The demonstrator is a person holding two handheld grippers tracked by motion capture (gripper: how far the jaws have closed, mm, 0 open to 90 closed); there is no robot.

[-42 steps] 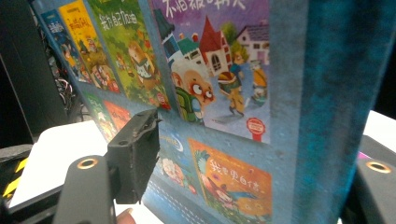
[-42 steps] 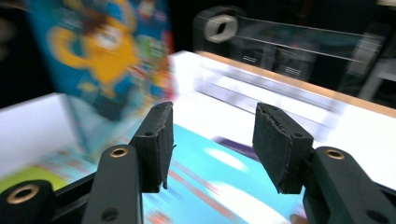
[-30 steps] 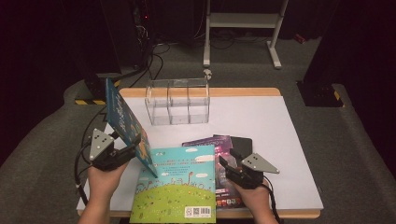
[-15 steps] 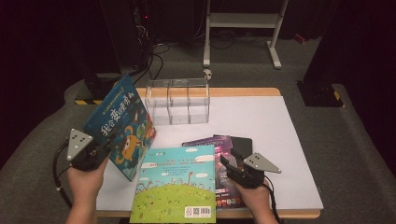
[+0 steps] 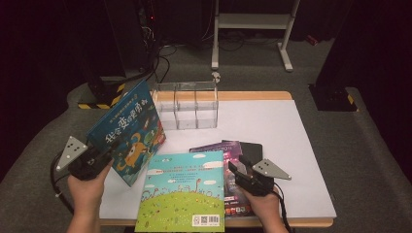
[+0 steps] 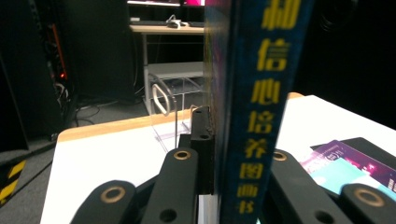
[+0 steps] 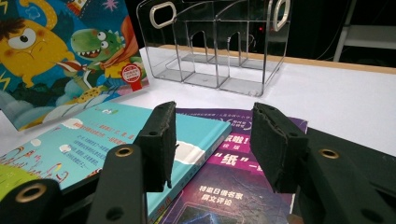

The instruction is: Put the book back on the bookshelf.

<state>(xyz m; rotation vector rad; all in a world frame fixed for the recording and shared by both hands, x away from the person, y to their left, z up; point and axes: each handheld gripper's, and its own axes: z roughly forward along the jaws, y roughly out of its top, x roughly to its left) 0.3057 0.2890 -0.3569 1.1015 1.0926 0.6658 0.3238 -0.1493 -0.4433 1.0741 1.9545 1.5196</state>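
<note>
A white-topped table (image 5: 272,126) carries a clear plastic organizer (image 5: 187,104) far beyond the tongs and stacked books (image 5: 187,187) between them.

Grip: my left gripper (image 6: 219,154) has just closed its jaws on the blue book (image 6: 261,107), spine facing me, upright.
Ahead, left of the spine: clear acrylic organizer (image 6: 173,112) on the white table (image 6: 102,158).
Right, lower: purple book (image 6: 355,161), flat.
</note>
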